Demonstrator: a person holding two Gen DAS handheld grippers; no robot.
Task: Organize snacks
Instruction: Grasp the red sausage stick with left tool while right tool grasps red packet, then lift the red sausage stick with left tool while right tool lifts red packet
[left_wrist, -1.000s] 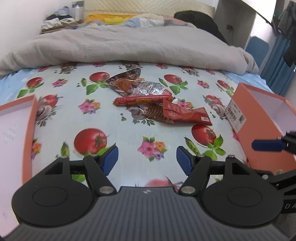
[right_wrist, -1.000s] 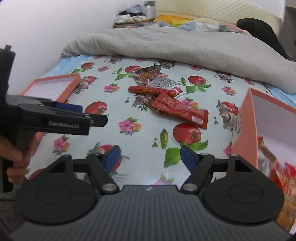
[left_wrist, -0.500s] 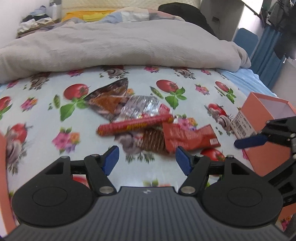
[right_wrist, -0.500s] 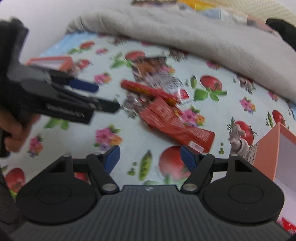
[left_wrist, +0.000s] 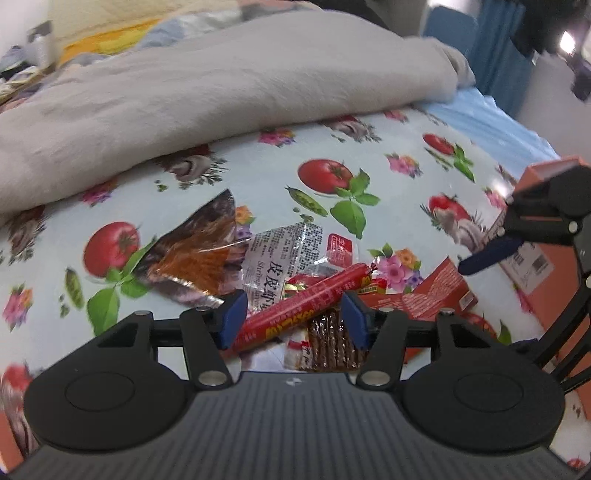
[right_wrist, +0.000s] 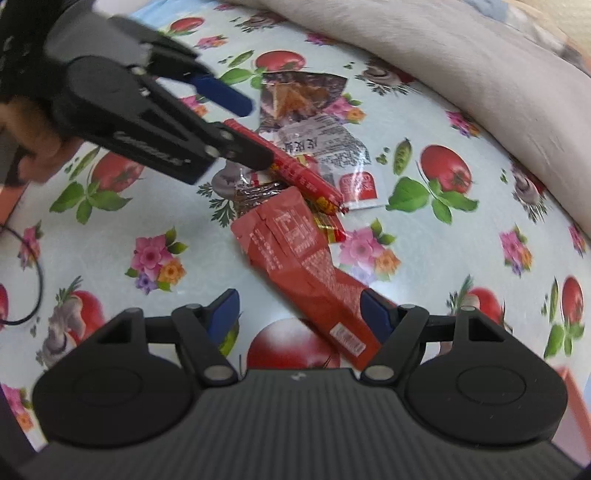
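Observation:
A pile of snacks lies on the tomato-print cloth. A red sausage stick (left_wrist: 303, 306) (right_wrist: 295, 170) lies on top. My left gripper (left_wrist: 291, 319) is open with its blue pads either side of the stick's near end; it also shows in the right wrist view (right_wrist: 247, 129). A flat red packet (right_wrist: 306, 273) (left_wrist: 424, 295) lies between the open fingers of my right gripper (right_wrist: 299, 314), whose blue fingertip (left_wrist: 487, 254) shows in the left wrist view. A silver shrimp-chip packet (left_wrist: 284, 254), a dark packet (left_wrist: 199, 251) and a clear pack of brown sticks (left_wrist: 332, 347) lie underneath.
A grey duvet (left_wrist: 221, 96) is heaped across the bed behind the snacks. An orange box (left_wrist: 532, 251) stands at the right edge of the cloth, behind my right gripper. A black cable loop (right_wrist: 26, 280) lies at the left.
Both grippers have moved forward and down onto the snack pile. The left one now straddles the sausage stick, the right one the red packet. Both stay open.

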